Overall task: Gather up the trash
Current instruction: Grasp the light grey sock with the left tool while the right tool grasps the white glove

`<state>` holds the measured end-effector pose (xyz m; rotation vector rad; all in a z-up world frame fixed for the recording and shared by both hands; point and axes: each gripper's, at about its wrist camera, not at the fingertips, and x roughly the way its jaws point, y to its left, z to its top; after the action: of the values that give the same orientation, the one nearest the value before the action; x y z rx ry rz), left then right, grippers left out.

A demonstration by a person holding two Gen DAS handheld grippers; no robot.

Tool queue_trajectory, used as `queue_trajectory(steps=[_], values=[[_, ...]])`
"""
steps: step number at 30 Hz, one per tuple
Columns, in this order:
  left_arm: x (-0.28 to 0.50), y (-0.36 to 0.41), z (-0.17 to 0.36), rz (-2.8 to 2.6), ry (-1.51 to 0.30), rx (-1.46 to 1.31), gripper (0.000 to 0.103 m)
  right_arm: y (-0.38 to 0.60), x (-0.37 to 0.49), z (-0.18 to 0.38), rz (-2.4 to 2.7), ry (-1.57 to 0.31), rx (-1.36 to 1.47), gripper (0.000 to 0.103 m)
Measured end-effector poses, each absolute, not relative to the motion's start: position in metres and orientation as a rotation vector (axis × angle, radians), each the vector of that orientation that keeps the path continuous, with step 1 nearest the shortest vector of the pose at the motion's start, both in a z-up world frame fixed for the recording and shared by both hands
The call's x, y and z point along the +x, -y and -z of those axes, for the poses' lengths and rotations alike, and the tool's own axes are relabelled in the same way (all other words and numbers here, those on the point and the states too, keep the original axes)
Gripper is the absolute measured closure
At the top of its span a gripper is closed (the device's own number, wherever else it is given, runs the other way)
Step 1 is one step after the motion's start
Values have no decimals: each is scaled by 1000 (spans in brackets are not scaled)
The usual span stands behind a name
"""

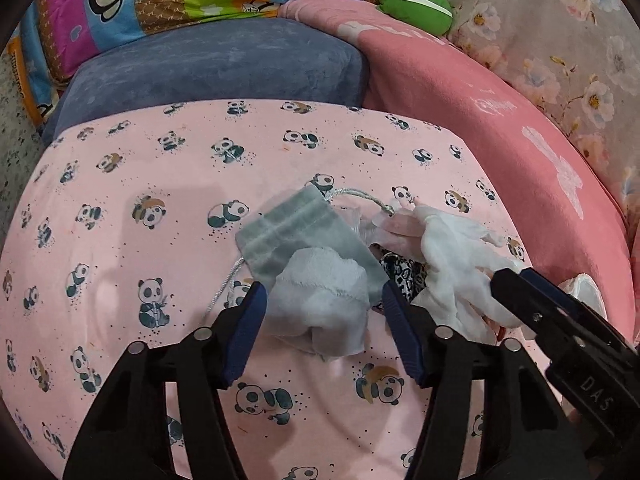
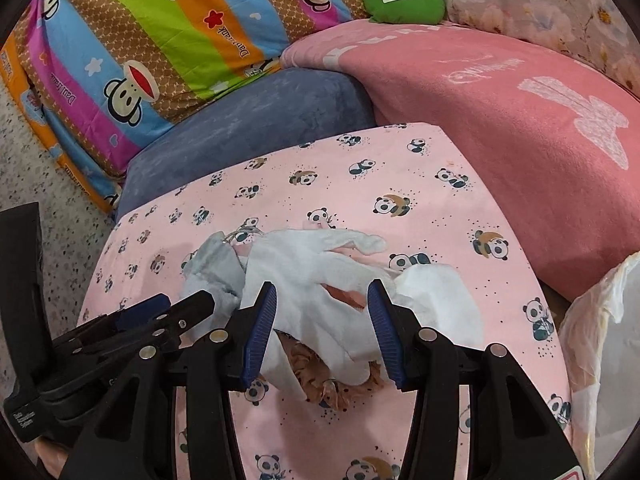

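Both grippers are hovering low over a desk (image 1: 120, 184) covered in pink panda-print cloth, where a small heap of trash is lying near the right edge. Left gripper (image 1: 324, 300): jaws are standing wide apart, released, straddling a crumpled white tissue (image 1: 320, 300) without pinching it; the blue pads are sitting just beside the tissue on either side. The tissue is overlapping the near corner of a grey pouch (image 1: 296, 236), which is lying flat with its silver cord (image 1: 360, 196) trailing off the far end. Just right of the pouch, a scrap with a black-and-white spotted print (image 1: 400, 272) is peeking out from under a white glove (image 1: 460, 256). Right gripper (image 2: 322, 328): jaws also spread, released, with the glove (image 2: 312, 276) lying between the pads; whether the pads are touching it, cannot tell. A brownish crumpled scrap (image 2: 320, 384) is showing under the glove's near edge, and a second white tissue (image 2: 440, 300) is lying just right of the glove. In the left wrist view the right gripper (image 1: 516, 276) is entering from the right, its tip over the glove. A white plastic bag (image 2: 600, 340) is sitting off the desk's right edge. Behind the desk: a blue cushion (image 1: 216, 64), a pink blanket (image 2: 500, 128), a striped monkey-print pillow (image 2: 140, 40) and a green plush (image 2: 404, 0).
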<state>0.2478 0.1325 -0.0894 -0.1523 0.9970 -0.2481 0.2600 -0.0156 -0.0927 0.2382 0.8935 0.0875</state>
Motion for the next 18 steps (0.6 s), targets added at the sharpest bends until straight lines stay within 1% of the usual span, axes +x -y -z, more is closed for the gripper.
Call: queue_trajectory(steps=[1,3,5,6,7,9,10,13,18], values=[[248,-133,91,257,-1001,-158,56,14,262,95,-90,-901,234,54],[247,-131,93,266,-999,-151,60,9,269,104,-96,-925,216,54],[247,-131,93,277,-995,-145,65,8,273,112,-101,-942,206,60],[246,-131,93,277,-992,-142,67,7,275,116,-106,-956,209,69],[245,-131,93,278,-988,-140,70,7,275,119,-111,-965,214,81],[244,-132,92,278,-985,-141,73,7,275,125,-117,-979,223,91],[244,-132,91,282,-986,-145,74,6,274,127,-118,-979,222,93],[241,-134,87,280,-980,-155,76,3,267,125,-126,-967,218,96],[227,-132,68,284,-950,-162,76,2,250,104,-143,-918,230,96]])
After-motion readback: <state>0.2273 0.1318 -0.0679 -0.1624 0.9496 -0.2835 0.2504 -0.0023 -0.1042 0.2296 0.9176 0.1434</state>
